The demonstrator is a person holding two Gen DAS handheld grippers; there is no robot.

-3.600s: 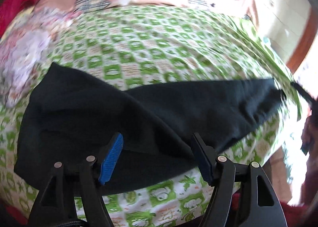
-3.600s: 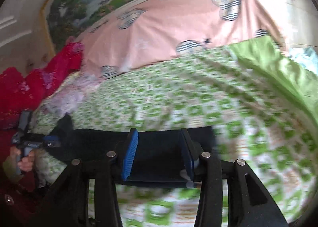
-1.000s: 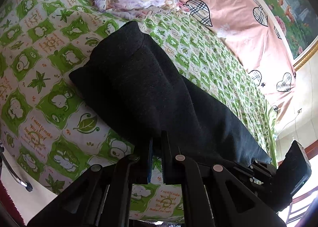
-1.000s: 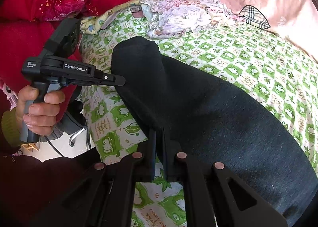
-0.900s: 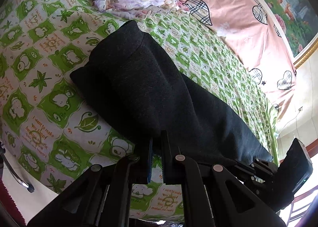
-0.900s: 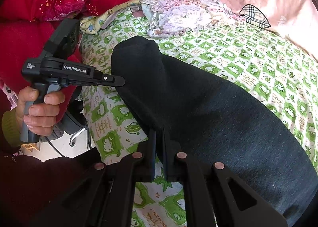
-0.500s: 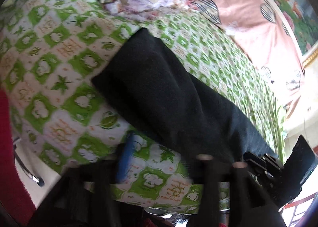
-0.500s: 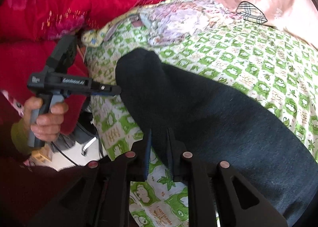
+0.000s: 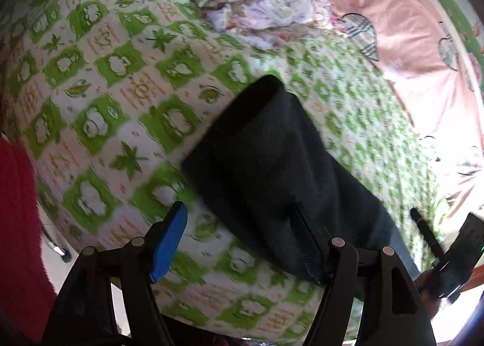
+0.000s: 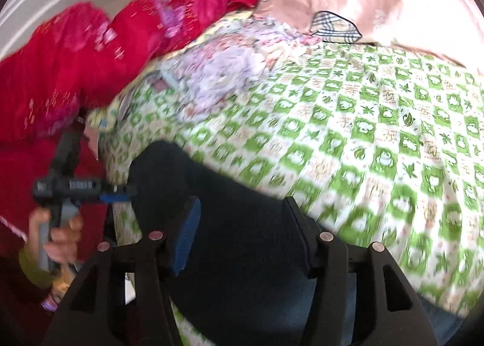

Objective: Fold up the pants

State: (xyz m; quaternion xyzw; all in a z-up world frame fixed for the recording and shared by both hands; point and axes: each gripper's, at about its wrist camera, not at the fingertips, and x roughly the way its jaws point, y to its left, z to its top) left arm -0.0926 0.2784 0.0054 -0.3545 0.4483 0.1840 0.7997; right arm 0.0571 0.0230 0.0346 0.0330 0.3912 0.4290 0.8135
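Note:
Black pants point(image 9: 272, 161) lie folded lengthwise on a green-and-white patterned bed sheet point(image 9: 99, 79), near the bed's front edge. My left gripper point(image 9: 239, 237) is open and empty, just above the near edge of the pants. In the right wrist view the pants point(image 10: 242, 237) run under my right gripper point(image 10: 242, 225), which is open and empty above them. The left gripper also shows in the right wrist view point(image 10: 118, 188), held by a hand at the pants' far end. The right gripper shows at the right edge of the left wrist view point(image 9: 423, 231).
A crumpled floral cloth point(image 9: 260, 7) and a pink quilt with checked hearts point(image 9: 402, 28) lie at the back of the bed. A red blanket point(image 10: 90, 52) is piled at the left. The bed's edge point(image 9: 90, 243) drops off close to the pants.
Both grippers were shut on the pants' near edge a second ago. They have opened, let go and pulled back. The pants now lie flat on the sheet.

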